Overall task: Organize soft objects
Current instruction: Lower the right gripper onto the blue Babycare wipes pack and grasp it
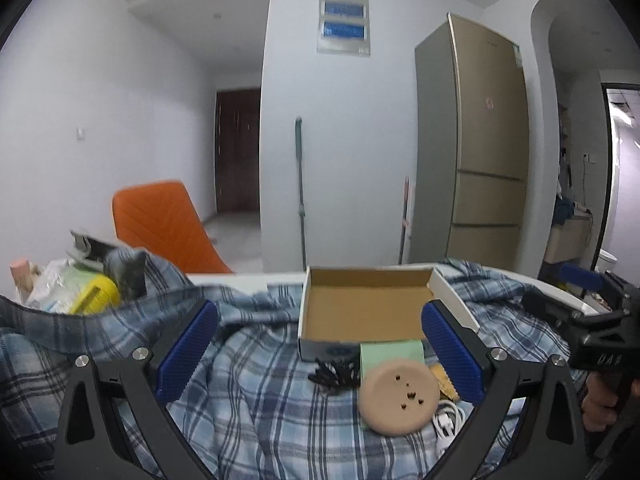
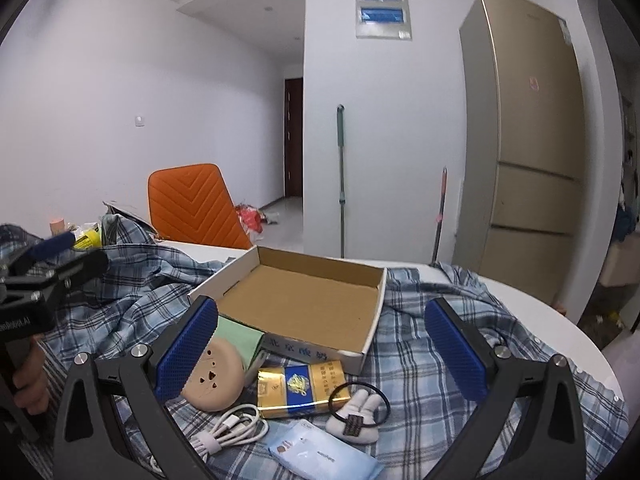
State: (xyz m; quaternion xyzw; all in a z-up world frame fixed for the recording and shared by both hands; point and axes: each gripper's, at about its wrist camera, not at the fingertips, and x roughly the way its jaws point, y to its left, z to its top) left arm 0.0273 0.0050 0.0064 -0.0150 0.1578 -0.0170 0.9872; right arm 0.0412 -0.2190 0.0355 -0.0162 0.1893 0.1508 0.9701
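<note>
1. We hold the left gripper (image 1: 320, 354) and the right gripper (image 2: 322, 354) above the plaid cloth (image 2: 460, 320) on the table; both sets of blue pads stand wide apart, released, with nothing between them.
2. The soft things lie just in front of the empty cardboard box (image 2: 304, 300): a small plush bunny on a black hair tie (image 2: 358, 410), a pale blue tissue pack (image 2: 324, 458), and a round tan cushion-like disc (image 2: 214, 376) beside the right gripper's left pad.
3. We judge the bunny very light and squashy; pinching across its body, not the thin elastic loop, should hold best.
4. The tissue pack looks light, with slick film, so we would grip its short sides firmly.
5. The disc may be soft or hard; we cannot tell from here. Its edge offers the likeliest hold.
6. The gold and blue packet (image 2: 300, 386) and white cable (image 2: 232, 430) seem stiffer items, probably not for us.
7. The tissue pack is cut off at the lower frame edge, a green pad (image 1: 392, 354) is half hidden behind the disc, and the dark spiky clump (image 1: 334, 376) in the left view is too blurred to name.
</note>
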